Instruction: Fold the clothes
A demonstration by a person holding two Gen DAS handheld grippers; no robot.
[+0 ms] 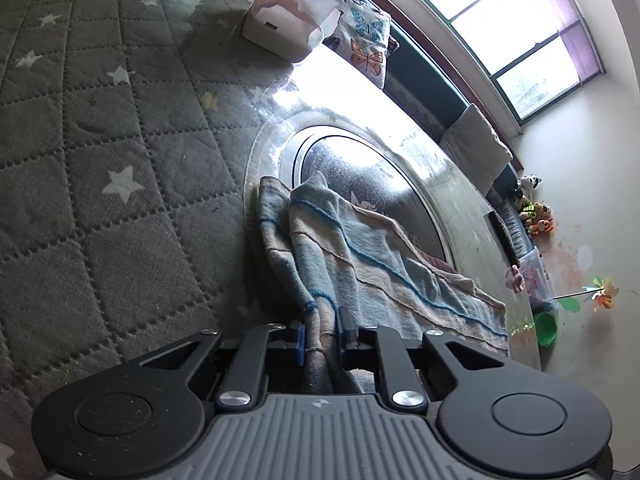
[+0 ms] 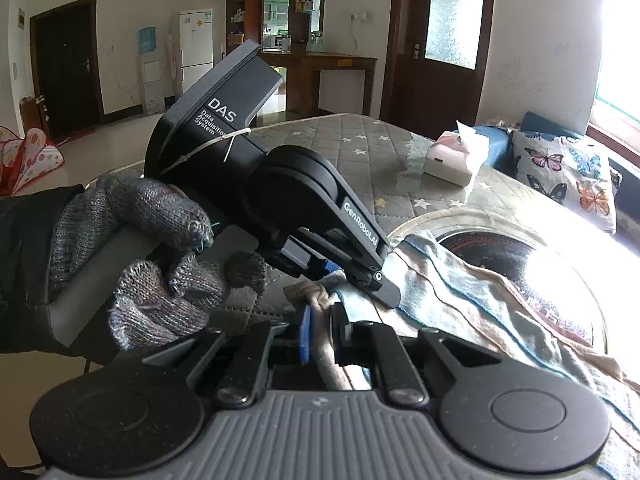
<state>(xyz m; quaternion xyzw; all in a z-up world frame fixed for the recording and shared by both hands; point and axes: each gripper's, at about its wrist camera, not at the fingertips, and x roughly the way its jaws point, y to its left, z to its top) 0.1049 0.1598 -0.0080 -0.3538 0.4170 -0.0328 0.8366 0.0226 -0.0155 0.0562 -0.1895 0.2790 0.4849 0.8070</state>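
Observation:
A striped blue, pink and beige cloth [image 1: 380,264] lies bunched over a round dark disc [image 1: 360,168] set into a table covered in grey star-quilted fabric [image 1: 100,140]. My left gripper [image 1: 322,336] is shut on a gathered edge of the cloth, which runs back between its blue pads. In the right wrist view, my right gripper [image 2: 323,332] is shut on a twisted edge of the same cloth [image 2: 460,280]. Just beyond it the left gripper [image 2: 348,278], held by a grey knitted-glove hand [image 2: 152,248], pinches the cloth close by.
A white tissue box [image 1: 276,28] [image 2: 452,160] sits farther back on the table. A butterfly pillow [image 2: 568,176] leans on the window bench. Soft toys [image 1: 532,208] and a green bowl [image 1: 546,326] are beside the wall. Doors and a fridge [image 2: 196,44] stand across the room.

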